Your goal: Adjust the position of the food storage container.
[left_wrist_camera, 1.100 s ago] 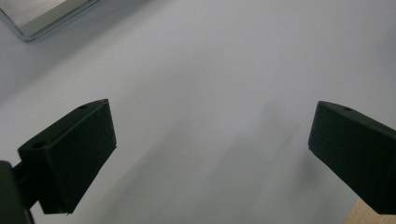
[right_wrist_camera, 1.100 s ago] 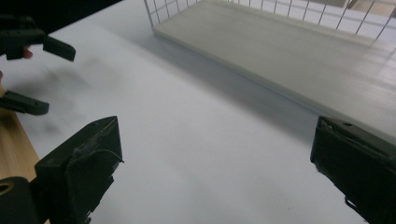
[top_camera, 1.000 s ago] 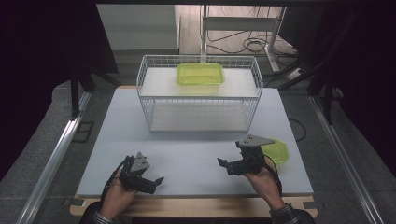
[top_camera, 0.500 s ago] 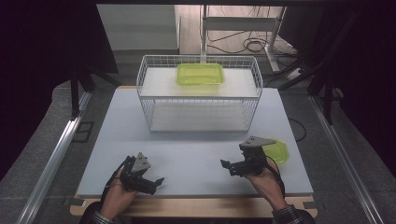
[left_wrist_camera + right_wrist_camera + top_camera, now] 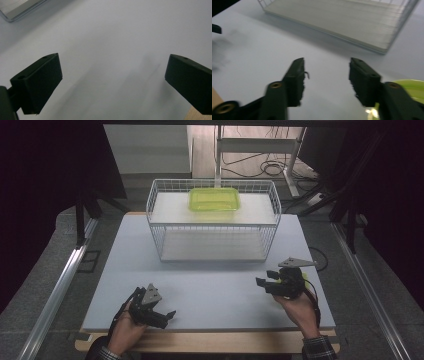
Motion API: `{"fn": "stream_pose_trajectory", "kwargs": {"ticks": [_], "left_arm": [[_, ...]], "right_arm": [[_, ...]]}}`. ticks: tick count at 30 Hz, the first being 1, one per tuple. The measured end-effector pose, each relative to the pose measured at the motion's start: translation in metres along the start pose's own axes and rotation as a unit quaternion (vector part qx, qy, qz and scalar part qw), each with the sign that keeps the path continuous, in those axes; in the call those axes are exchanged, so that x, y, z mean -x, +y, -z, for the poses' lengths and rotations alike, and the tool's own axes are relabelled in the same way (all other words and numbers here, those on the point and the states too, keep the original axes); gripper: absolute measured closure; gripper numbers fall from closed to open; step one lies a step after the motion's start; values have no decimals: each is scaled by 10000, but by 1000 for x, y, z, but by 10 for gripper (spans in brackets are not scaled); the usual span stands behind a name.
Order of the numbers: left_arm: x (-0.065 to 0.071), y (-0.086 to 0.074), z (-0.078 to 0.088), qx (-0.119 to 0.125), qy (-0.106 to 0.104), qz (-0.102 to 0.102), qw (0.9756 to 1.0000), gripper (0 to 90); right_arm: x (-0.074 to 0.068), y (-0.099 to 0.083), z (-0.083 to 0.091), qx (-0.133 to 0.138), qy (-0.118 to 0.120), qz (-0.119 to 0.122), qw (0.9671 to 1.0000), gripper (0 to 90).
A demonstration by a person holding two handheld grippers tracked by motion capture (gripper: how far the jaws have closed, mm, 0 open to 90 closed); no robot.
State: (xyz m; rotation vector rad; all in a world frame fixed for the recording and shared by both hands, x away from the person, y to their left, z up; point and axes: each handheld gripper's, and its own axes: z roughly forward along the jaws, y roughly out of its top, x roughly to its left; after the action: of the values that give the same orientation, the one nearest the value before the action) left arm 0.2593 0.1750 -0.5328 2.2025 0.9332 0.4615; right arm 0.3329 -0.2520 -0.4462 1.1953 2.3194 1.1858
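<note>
The room is dim with dark edges; light from above brightens the pale tabletop [image 5: 210, 285]. The right gripper view is motion-blurred, and soft shadows streak the left gripper view.

You face a matt pale tabletop [image 5: 210, 285], a white wire basket [image 5: 214, 222], and a glossy translucent yellow-green plastic container [image 5: 214, 199].

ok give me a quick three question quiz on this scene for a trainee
1. True or false: the yellow-green container sits on top of the wire basket.
2. Which gripper has a yellow-green object beside it? A) the left gripper B) the right gripper
3. Fill in: both grippers' jaws are ____ and hold nothing.

Key: 1 true. 2 B; a green edge shows by its jaw in the right gripper view. 3 open.
</note>
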Motion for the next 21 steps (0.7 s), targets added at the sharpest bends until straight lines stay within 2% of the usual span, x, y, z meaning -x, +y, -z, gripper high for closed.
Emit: {"fn": "stream_pose_trajectory", "kwargs": {"ticks": [4,8,10,13,21], "left_arm": [[0,0,0,-22,-1,-24,10000,9],[1,0,-1,-40,5,-39,10000,10],[1,0,-1,-60,11,-63,10000,11],[1,0,-2,-83,1,-81,9999,12],[2,0,-3,-120,13,-116,9999,13]], "right_arm": [[15,-1,9,-31,-194,14,9998,687],[28,-2,17,-31,-437,2,9990,829],[36,-4,21,-21,-578,-36,9983,873],[47,-7,26,-11,-780,-138,9969,886],[73,-14,37,151,-1092,-495,9927,884]]}}
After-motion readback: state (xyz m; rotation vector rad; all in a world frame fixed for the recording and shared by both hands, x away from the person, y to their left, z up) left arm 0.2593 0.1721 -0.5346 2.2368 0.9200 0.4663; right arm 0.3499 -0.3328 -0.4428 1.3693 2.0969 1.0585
